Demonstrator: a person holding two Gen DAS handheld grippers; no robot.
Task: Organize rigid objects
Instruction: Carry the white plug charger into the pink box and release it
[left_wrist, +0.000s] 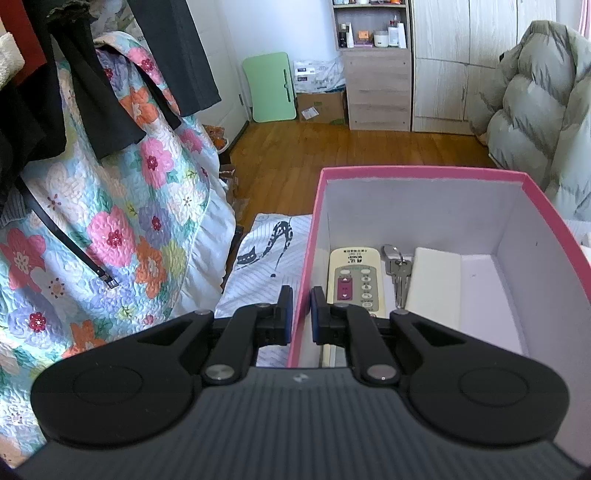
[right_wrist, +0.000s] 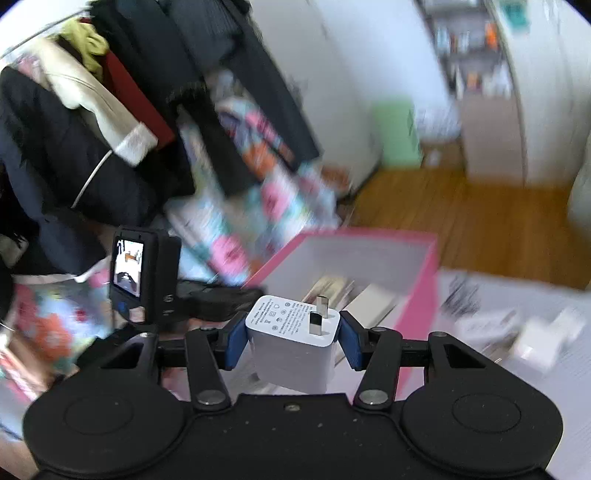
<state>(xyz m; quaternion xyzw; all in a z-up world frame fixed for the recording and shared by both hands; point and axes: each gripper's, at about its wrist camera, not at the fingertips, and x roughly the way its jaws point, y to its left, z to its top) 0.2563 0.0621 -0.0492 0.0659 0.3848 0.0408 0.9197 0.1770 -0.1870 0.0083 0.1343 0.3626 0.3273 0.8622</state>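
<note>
left gripper (left_wrist: 301, 314): clamped on the left wall of the box, one pad outside, one inside, rim pinched between them.
right gripper (right_wrist: 293, 338): clamped on the white charger plug (right_wrist: 295, 343), blue pads on its two sides, prongs pointing up and away, printed face up. Held in the air just short of the box's near edge.
pink box (left_wrist: 421, 173): open top, pink outside, white inside, sitting on a cat-print sheet (left_wrist: 266, 254). In the right wrist view it lies straight ahead past the plug; that view is motion-blurred.
box contents: remote control (left_wrist: 356, 280) along the left wall, buttons up; keys (left_wrist: 397, 273) just right of it, touching or nearly so; white flat block (left_wrist: 436, 284) right of the keys. Right part of the floor is bare.
left rig camera (right_wrist: 142, 275): seen from the right wrist view, left of the plug, screen lit.
outside the box, right: blurred white item (right_wrist: 546, 339) on the sheet, cannot tell what it is.
left side: floral quilt (left_wrist: 110, 229) hanging with dark clothes (left_wrist: 74, 92) over it.
far: wood floor (left_wrist: 351, 155), green folding board (left_wrist: 271, 86) against the wall, wooden shelf unit (left_wrist: 376, 66), grey puffer coat (left_wrist: 535, 103) at right.
</note>
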